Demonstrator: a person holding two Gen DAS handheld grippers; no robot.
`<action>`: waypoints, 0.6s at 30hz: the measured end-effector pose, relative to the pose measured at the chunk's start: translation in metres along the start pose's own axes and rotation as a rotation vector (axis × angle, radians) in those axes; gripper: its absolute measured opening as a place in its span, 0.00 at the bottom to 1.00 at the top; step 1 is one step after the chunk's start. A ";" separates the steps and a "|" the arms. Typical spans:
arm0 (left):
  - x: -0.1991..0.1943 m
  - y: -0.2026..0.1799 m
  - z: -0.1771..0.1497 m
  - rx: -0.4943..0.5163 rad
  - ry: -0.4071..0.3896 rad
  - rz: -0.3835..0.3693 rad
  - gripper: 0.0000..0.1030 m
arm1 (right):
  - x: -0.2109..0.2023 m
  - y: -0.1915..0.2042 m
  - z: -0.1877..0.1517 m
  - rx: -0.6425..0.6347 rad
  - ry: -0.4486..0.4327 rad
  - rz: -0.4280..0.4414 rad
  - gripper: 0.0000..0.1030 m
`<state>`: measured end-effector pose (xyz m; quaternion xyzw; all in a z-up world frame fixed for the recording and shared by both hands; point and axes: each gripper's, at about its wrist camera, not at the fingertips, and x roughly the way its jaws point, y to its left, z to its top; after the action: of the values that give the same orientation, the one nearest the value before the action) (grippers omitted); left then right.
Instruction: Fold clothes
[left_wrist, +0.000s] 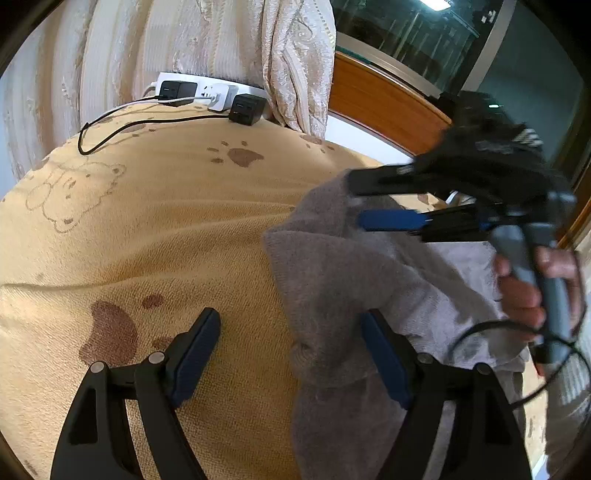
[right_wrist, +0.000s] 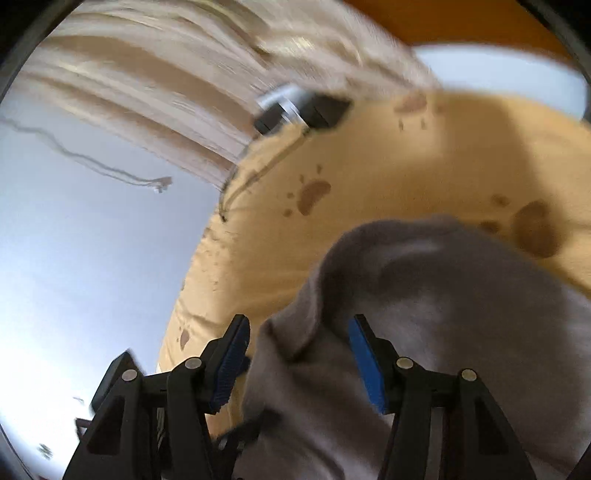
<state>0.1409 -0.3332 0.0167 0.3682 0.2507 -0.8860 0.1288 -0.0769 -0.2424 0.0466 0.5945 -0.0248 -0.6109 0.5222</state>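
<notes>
Two grippers stand spread wide over a yellow paw-print blanket (left_wrist: 155, 229): the left gripper (left_wrist: 291, 354) and right gripper (right_wrist: 299, 362) grasp nothing. The grey knit garment (left_wrist: 351, 280) lies bunched at the right, draping between their fingers.

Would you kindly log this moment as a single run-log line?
step: fold clothes | left tool: open, at grey garment edge | right tool: open, cloth between fingers | surface: yellow paw-print blanket
</notes>
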 end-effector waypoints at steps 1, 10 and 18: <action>0.000 0.000 0.000 -0.003 0.001 -0.002 0.80 | 0.006 0.001 0.002 -0.005 0.007 0.006 0.56; 0.001 -0.004 -0.002 0.027 0.002 0.024 0.80 | 0.055 0.028 0.013 -0.124 0.055 -0.078 0.16; 0.004 -0.014 -0.004 0.099 0.013 0.081 0.81 | 0.050 0.038 0.034 -0.127 -0.046 -0.054 0.04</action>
<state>0.1346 -0.3190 0.0160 0.3898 0.1922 -0.8889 0.1447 -0.0670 -0.3132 0.0461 0.5464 0.0180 -0.6387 0.5414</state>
